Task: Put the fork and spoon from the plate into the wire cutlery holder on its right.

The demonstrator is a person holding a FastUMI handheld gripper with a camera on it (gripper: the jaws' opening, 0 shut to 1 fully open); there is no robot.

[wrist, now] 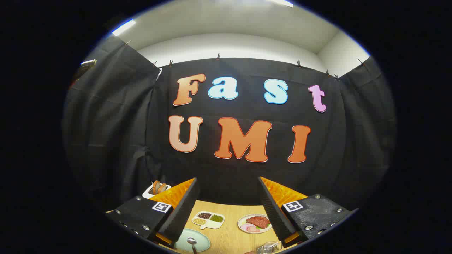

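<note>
Caught the gripper [227, 182] up front with its fingers spread wide, gripping nothing, aimed mostly at the booth wall rather than down at the table [226, 233]. Spotted the pale green plate [202, 241] just below the left finger, with the spoon [191, 241] lying on it: bowl end pointing away toward the wall, handle running back toward the camera, so long axis roughly in line with the fingers. Couldn't make out the fork on the visible part of the plate, so no call on its heading. Found the wire cutlery holder [270, 247] under the right finger, apart from the plate. Noticed also a divided dish of beans [208, 219] and a plate of meat [255, 223] further out between the fingers. Judged the job as barely begun, spoon not yet lifted. Would tip the gripper down first, then turn it to pinch across the spoon's handle, not along it, low and near the neck for balance. Would watch for skidding on that smooth plate.
</note>
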